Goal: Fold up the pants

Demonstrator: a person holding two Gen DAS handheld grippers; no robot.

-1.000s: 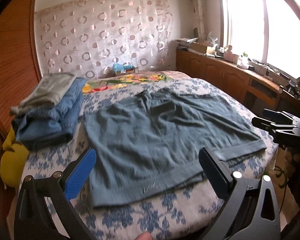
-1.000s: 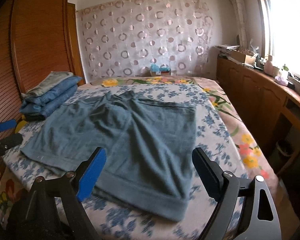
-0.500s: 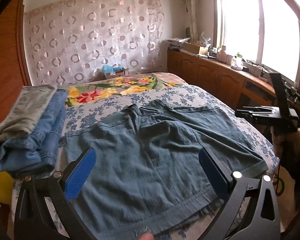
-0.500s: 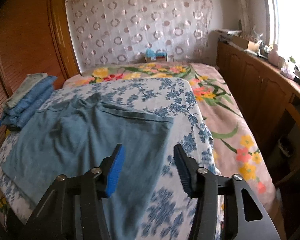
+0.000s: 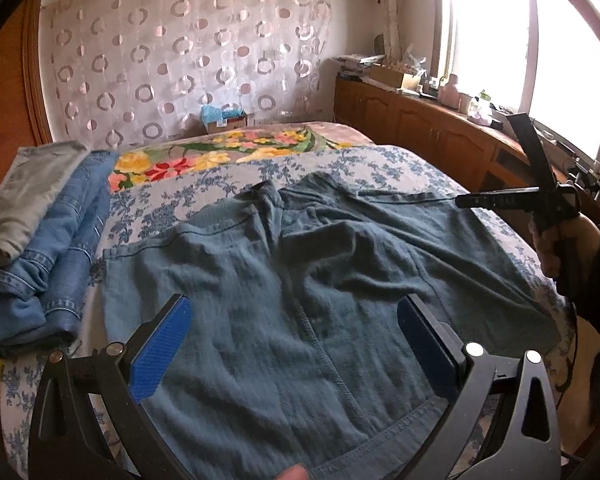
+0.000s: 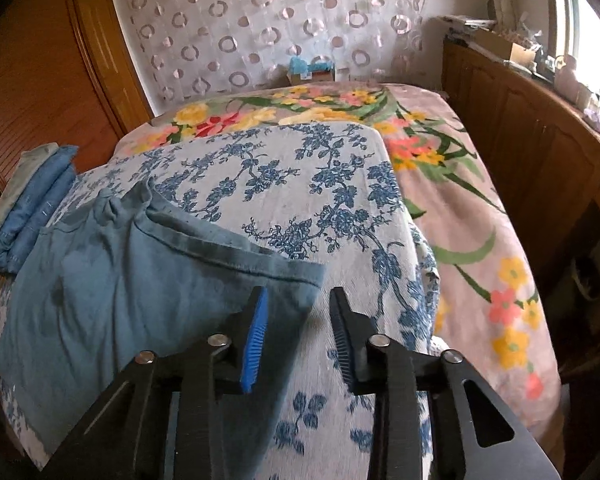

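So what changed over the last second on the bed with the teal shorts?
The right gripper swung toward the far right corner of the spread teal cotton shorts; its jaws are closing, with the corner's edge between them, not yet pinched. The left gripper, wide open, came closer over the near hem. Shorts and folded jeans stack stayed put.

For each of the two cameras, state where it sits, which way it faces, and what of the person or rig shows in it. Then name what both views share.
Left wrist: rides the left gripper, jaws wide, looking down over the teal pants; the person's other hand holding the right gripper shows.
Right wrist: rides the right gripper, jaws closing around the pants' corner.
Shared: pants, floral bedspread, folded jeans stack.
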